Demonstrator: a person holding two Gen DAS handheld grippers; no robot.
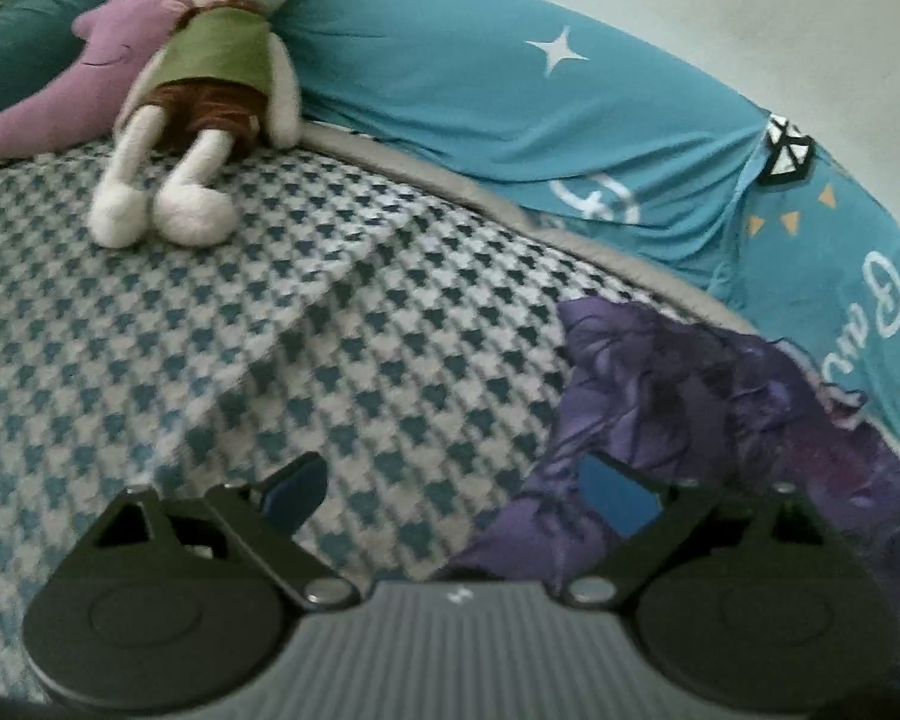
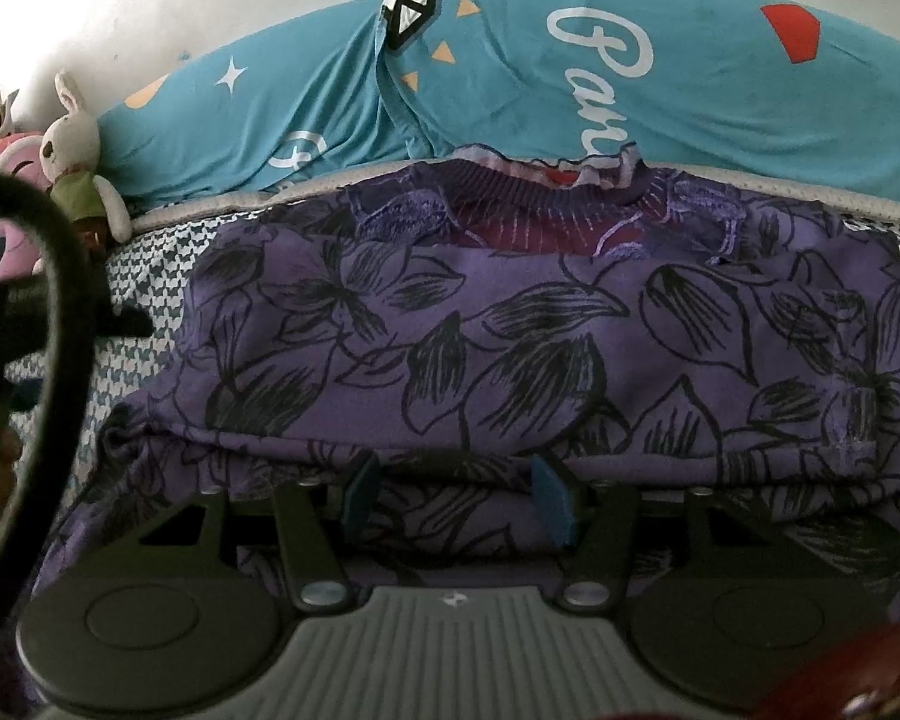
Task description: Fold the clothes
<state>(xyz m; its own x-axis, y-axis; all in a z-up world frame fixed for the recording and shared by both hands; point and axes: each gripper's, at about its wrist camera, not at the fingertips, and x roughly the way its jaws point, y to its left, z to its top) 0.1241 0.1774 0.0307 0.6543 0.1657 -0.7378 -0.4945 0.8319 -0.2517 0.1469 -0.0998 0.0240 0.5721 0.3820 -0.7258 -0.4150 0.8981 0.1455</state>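
While the purple flowered top (image 2: 510, 324) lay folded on the checked bedspread (image 1: 270, 330), the right gripper (image 2: 453, 495) stood open at six o'clock over its near edge; the left gripper (image 1: 462, 498) gaped wide, empty, its right finger over cloth.

A houndstooth-covered bed (image 1: 330, 330) carries a purple floral garment (image 2: 510, 348), a teal duvet (image 1: 510, 102) and a plush rabbit (image 1: 204, 90).

low wrist views, sharing purple garment (image 2: 510, 330)

The purple garment (image 1: 720, 420) runs off the frame's right edge; white lettering (image 2: 606, 66) disappears behind its collar.
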